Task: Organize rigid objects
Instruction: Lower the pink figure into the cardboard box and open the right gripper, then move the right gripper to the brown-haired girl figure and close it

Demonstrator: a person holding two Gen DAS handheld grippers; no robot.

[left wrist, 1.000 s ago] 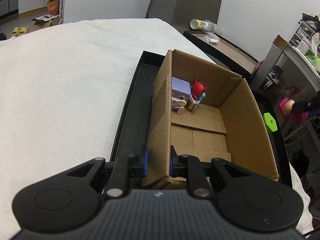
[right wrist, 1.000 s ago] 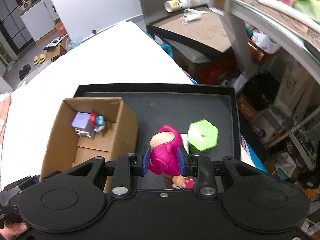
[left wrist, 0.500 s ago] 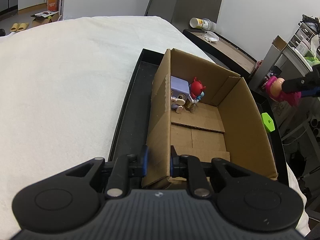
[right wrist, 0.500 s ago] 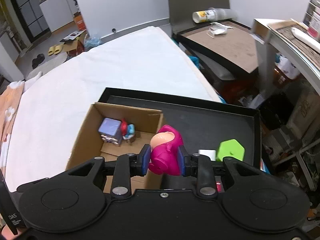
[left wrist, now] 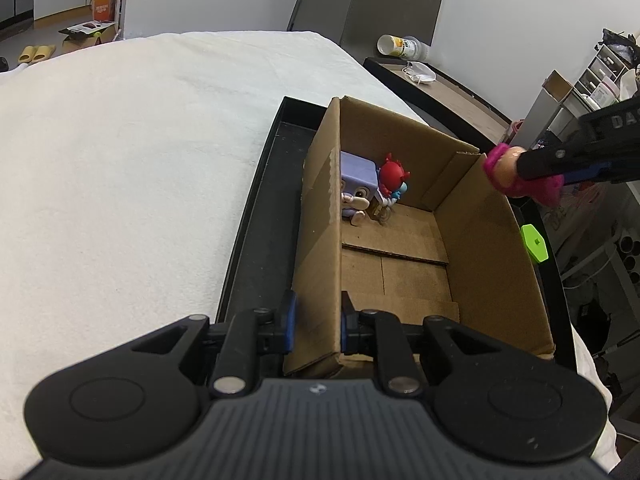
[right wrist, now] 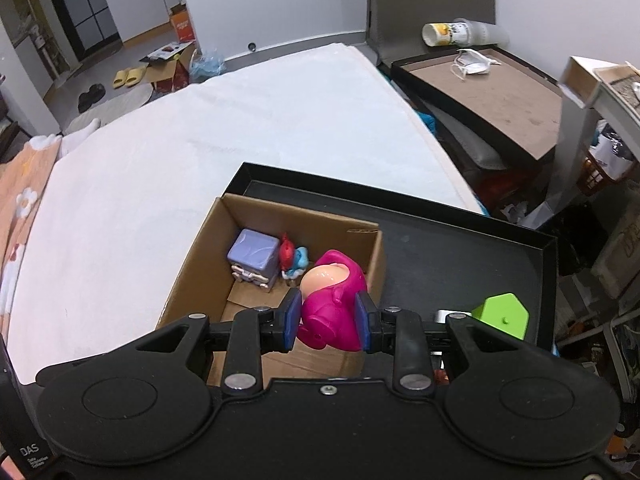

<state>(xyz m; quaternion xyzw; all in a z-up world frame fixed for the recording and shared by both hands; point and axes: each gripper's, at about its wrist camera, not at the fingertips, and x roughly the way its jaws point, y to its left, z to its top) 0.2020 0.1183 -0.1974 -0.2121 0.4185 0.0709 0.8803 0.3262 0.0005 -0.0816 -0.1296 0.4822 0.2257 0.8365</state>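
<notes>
An open cardboard box [left wrist: 484, 248] stands in a black tray [left wrist: 260, 240]. My left gripper [left wrist: 316, 320] is shut on the box's near left wall. A purple cube toy [left wrist: 357, 184] and a red and blue figure [left wrist: 392, 180] lie in the box's far corner. My right gripper [right wrist: 327, 318] is shut on a pink figure [right wrist: 334, 312] and holds it above the box's right wall [right wrist: 376, 256]. The pink figure also shows in the left wrist view [left wrist: 508, 172]. A green hexagonal piece [right wrist: 502, 314] lies in the tray right of the box.
The tray sits on a white cloth-covered surface [right wrist: 200, 152]. A second dark tray with a mask [right wrist: 472, 64] and a tipped cup [right wrist: 444, 34] stands beyond on the right. Shelves and clutter [right wrist: 600, 160] crowd the right side.
My right gripper has carried the pink figure up and leftward, from beside the green piece to above the box's right wall. The left gripper has kept its hold on the box.
</notes>
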